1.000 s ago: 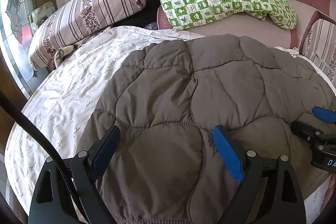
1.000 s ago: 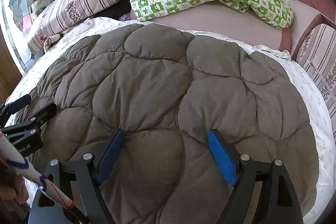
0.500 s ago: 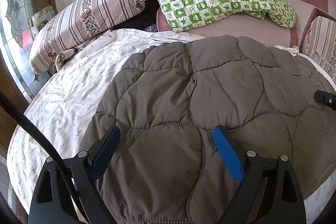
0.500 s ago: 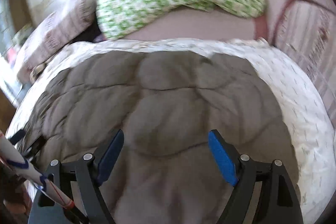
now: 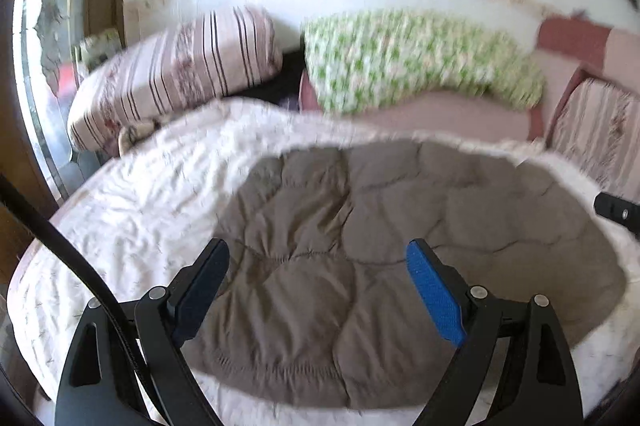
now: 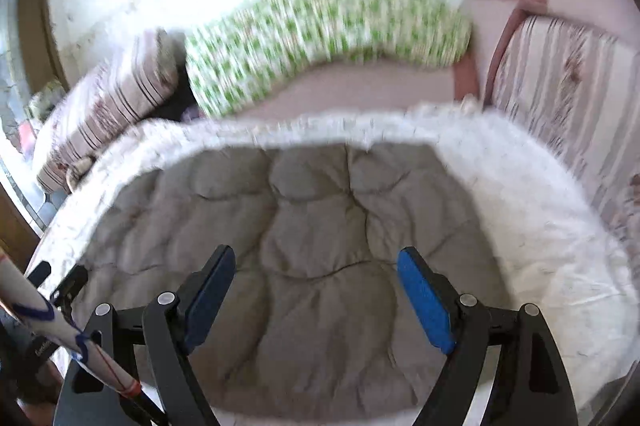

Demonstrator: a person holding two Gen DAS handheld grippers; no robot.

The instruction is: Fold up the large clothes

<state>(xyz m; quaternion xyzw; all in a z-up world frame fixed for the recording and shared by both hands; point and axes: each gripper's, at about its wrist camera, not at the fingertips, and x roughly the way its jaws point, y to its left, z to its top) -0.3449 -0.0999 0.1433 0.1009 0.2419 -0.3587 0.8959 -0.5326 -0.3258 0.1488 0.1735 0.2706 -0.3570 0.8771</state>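
From your left wrist camera, your left hand-held gripper (image 5: 318,272) has its jaws spread wide with nothing between them, hanging above the near part of the brown quilted jacket (image 5: 400,246). The jacket lies flat on the white bed sheet (image 5: 152,194), more to the right side of the bed than the left. Behind it you've got a striped pillow (image 5: 176,74) on the left and a green checked blanket (image 5: 416,58) against the wall, all pretty blurry. A bit of your right hand-held gripper (image 5: 616,212) pokes in at the right edge. From the right wrist camera, the right hand-held gripper (image 6: 316,274) is also wide open and empty, above the jacket (image 6: 320,226), which fills the middle of the bed with sheet (image 6: 540,226) showing around it. Your left hand-held gripper (image 6: 56,282) peeks in low on the left, next to a white cable with blue marks (image 6: 60,330). Another striped cushion (image 6: 560,86) sits on the right.
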